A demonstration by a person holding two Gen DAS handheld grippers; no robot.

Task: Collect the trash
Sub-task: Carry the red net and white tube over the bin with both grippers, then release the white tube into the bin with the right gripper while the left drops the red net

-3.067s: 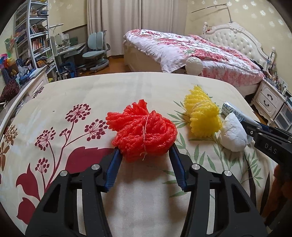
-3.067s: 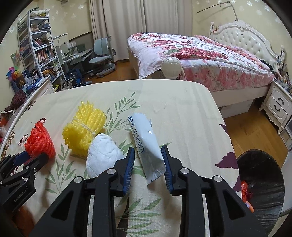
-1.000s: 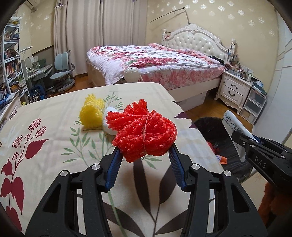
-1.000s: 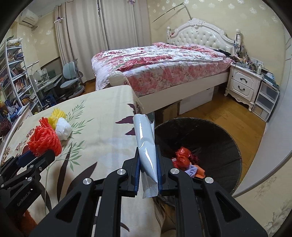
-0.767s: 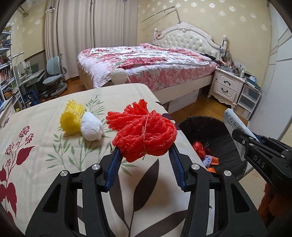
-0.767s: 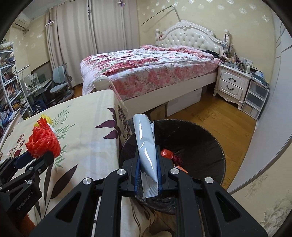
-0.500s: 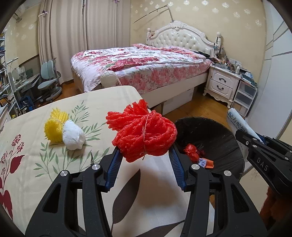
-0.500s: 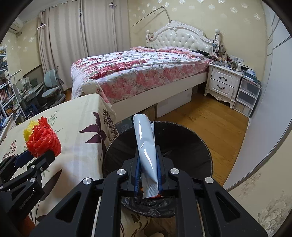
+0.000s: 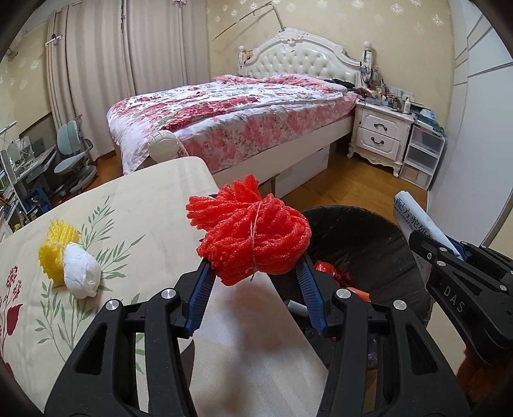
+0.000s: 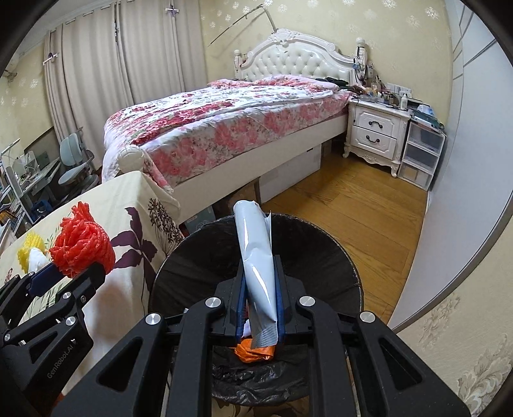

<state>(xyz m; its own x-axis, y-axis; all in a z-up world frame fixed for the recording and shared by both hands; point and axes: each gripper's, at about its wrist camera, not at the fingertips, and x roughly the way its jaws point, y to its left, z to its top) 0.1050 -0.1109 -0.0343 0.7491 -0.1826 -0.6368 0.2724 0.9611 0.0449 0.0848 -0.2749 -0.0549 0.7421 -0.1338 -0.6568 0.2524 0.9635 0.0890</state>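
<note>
Left tongs [image 9: 253,282] grasp the red foam net [image 9: 251,237]; right tongs [image 10: 259,308] clench the grey pouch [image 10: 256,256] over the bin [image 10: 320,256].

The net bundle [image 9: 253,235] was bright red; the packet [image 10: 258,266] pale grey-white. At ten o'clock lay a yellow net [image 9: 54,248] and a white wad [image 9: 80,271] on a cream cloth [image 9: 154,205] (green leaves, maroon flowers). The bin [image 10: 320,256] was black.

Floral-quilted bed [image 9: 231,118], white nightstand [image 9: 381,134], closed curtains [image 9: 96,73], wooden floor [image 10: 362,205], patterned yellow wallpaper [image 9: 400,29]
</note>
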